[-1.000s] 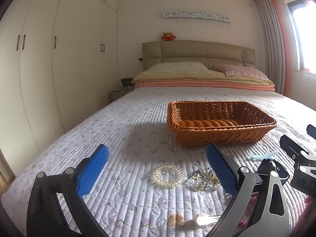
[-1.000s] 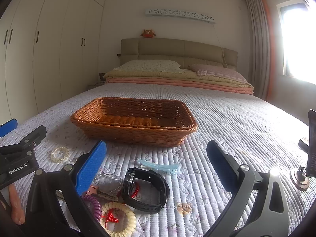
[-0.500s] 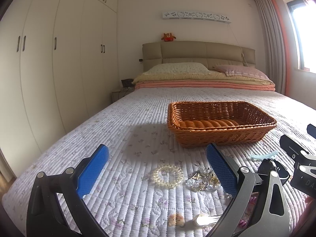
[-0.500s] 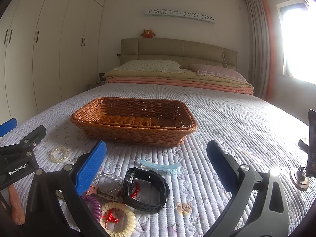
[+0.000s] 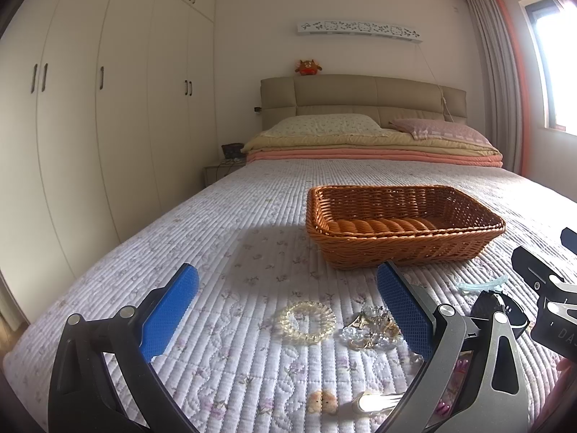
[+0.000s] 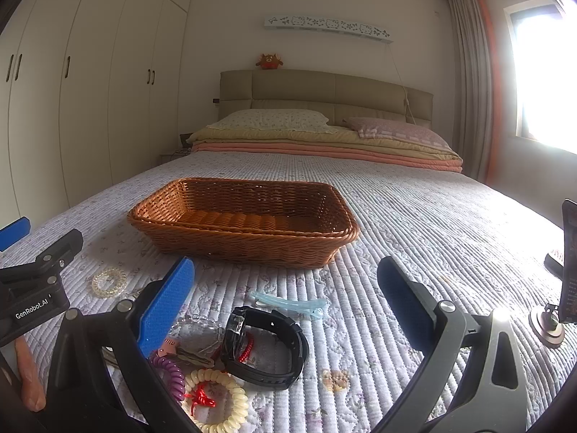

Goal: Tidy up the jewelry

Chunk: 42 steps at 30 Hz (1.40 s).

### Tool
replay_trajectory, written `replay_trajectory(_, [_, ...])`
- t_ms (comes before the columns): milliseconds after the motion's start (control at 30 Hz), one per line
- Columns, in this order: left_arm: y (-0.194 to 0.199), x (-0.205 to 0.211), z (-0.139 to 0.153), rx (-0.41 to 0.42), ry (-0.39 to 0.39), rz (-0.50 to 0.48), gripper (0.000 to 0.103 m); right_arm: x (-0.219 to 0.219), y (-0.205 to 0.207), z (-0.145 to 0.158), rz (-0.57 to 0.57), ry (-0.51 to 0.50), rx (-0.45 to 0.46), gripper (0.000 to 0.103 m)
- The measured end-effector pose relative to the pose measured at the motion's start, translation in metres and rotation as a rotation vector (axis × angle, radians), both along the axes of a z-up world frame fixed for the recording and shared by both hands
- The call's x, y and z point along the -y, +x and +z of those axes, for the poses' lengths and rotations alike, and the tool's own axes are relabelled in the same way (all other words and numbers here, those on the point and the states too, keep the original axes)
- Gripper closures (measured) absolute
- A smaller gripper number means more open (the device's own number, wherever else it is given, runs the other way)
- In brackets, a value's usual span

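Right wrist view: the right gripper (image 6: 285, 288) is held wide open and empty before the wicker basket (image 6: 249, 249), where the black watch (image 6: 267, 346) could be snagged with tangled cords.

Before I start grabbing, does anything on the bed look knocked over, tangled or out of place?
Nothing looks spilled or damaged. The wicker basket sits upright with nothing visible inside. The black watch, blue hair clip and cream coil band lie loose on the quilt, some bunched close together. Both hand-held grippers are open.
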State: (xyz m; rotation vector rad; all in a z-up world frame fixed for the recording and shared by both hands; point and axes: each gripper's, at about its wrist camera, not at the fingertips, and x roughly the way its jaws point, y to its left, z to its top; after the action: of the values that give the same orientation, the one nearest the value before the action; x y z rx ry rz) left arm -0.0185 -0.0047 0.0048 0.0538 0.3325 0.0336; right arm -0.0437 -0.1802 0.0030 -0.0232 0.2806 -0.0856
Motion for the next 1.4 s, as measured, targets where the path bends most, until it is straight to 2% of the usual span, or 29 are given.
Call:
replay_trajectory(167, [0.002,-0.001,-0.001,-0.011,-0.008,-0.004,0.007,0.0,0.0,-0.001,-0.002,-0.001,0.0,0.006])
replay_trajectory(333, [0.013,-0.015,-0.005,-0.059,-0.076,0.001,0.007,0.001,0.001,-0.002,-0.031,-0.003,-0.002,0.006])
replay_trajectory(433, [0.016,-0.031,-0.008,-0.09,-0.152,0.023,0.007,0.002,0.002,-0.002,-0.06,-0.008,-0.009,0.006])
replay_trajectory(667, [0.016,-0.077,-0.026,-0.181,-0.405,0.022,0.009,0.011,-0.004,-0.006,-0.068,0.002,-0.058,0.006])
replay_trajectory(767, [0.021,-0.083,-0.034,-0.235,-0.452,0.001,0.011,0.02,-0.006,-0.008,-0.083,0.03,-0.077,0.012])
replay_trajectory(833, [0.026,-0.083,-0.037,-0.27,-0.453,-0.014,0.017,0.027,-0.007,-0.009,-0.089,0.052,-0.097,0.014])
replay_trajectory(867, [0.03,-0.082,-0.038,-0.293,-0.449,-0.019,0.022,0.03,-0.007,-0.009,-0.095,0.055,-0.116,0.016])
replay_trajectory(967, [0.035,-0.079,-0.038,-0.35,-0.427,-0.071,0.026,0.041,-0.012,-0.01,-0.077,0.056,-0.177,0.027])
replay_trajectory(1067, [0.042,-0.075,-0.036,-0.397,-0.373,-0.117,0.033,0.053,-0.023,-0.009,-0.046,0.051,-0.199,0.034])
replay_trajectory(1133, [0.047,-0.074,-0.035,-0.434,-0.358,-0.142,0.043,0.058,-0.024,-0.01,-0.015,0.05,-0.233,0.042])
replay_trajectory(1200, [0.055,-0.076,-0.035,-0.455,-0.365,-0.166,0.044,0.058,-0.019,-0.012,0.011,0.045,-0.275,0.054])
replay_trajectory(1267, [0.065,-0.074,-0.037,-0.484,-0.335,-0.16,0.044,0.056,-0.008,-0.015,0.061,0.065,-0.328,0.059])
replay_trajectory(1400, [0.079,-0.063,-0.045,-0.546,-0.275,-0.2,0.05,0.048,0.021,-0.019,0.127,0.112,-0.411,0.059])
